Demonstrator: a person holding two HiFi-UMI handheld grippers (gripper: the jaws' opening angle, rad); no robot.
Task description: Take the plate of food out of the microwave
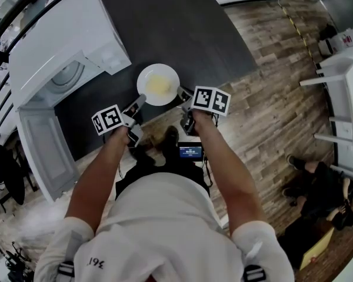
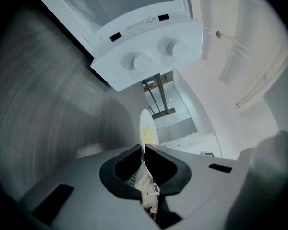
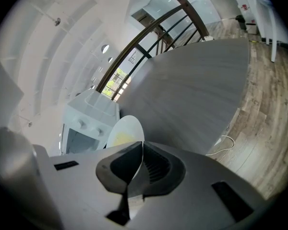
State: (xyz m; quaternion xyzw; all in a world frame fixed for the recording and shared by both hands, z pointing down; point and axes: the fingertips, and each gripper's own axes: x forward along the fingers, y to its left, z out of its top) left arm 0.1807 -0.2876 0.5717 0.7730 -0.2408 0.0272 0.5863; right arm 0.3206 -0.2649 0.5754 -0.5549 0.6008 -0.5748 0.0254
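Observation:
A white plate [image 1: 157,84] with yellow food on it hangs over the dark table [image 1: 176,28], just right of the white microwave [image 1: 70,46]. My left gripper [image 1: 142,98] is shut on the plate's near-left rim, and my right gripper [image 1: 181,94] is shut on its near-right rim. In the left gripper view the plate [image 2: 147,128] shows edge-on between the dark pads, with the microwave's knob panel [image 2: 149,56] beyond. In the right gripper view the plate [image 3: 122,131] rises from the closed jaws, with the microwave [image 3: 89,121] behind it.
The microwave door [image 1: 44,151] hangs open toward me at the left, and the cavity with its turntable [image 1: 65,75] shows behind it. Wooden floor [image 1: 270,98] lies right of the table. White shelving [image 1: 341,93] stands at the far right, with a seated person [image 1: 323,187] below it.

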